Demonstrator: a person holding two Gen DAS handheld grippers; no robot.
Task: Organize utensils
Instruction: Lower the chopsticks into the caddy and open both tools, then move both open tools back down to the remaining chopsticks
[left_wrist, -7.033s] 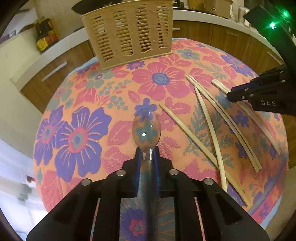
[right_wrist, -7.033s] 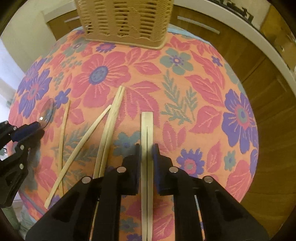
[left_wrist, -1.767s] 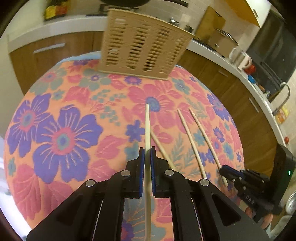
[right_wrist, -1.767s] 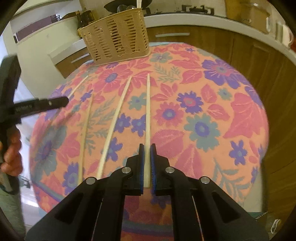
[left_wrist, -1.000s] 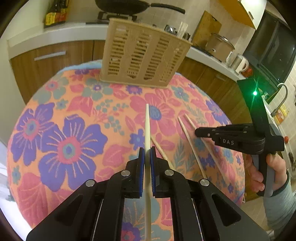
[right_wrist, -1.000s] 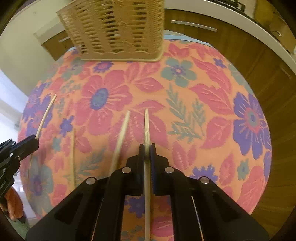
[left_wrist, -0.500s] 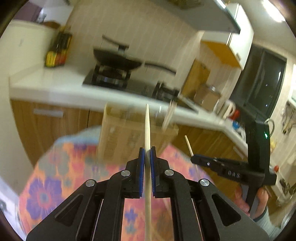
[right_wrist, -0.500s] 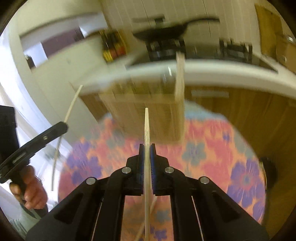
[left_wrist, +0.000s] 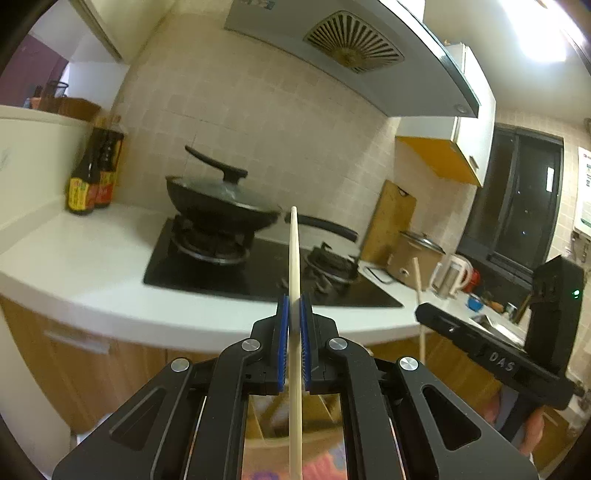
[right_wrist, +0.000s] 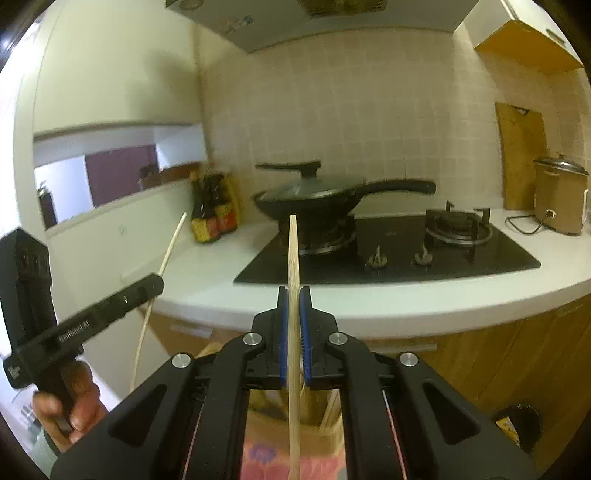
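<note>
I've raised both grippers off the floral cloth. My left gripper fingers pinch one chopstick upright; my right gripper pinches another chopstick. Below sits the basket; beyond, the wok.

One pale wooden chopstick is standing nearly upright, pinched between the blue pads of the left gripper. A second chopstick is standing upright the same way in the right gripper. Below both, the tan slotted basket is showing between the gripper arms, blurred.
</note>
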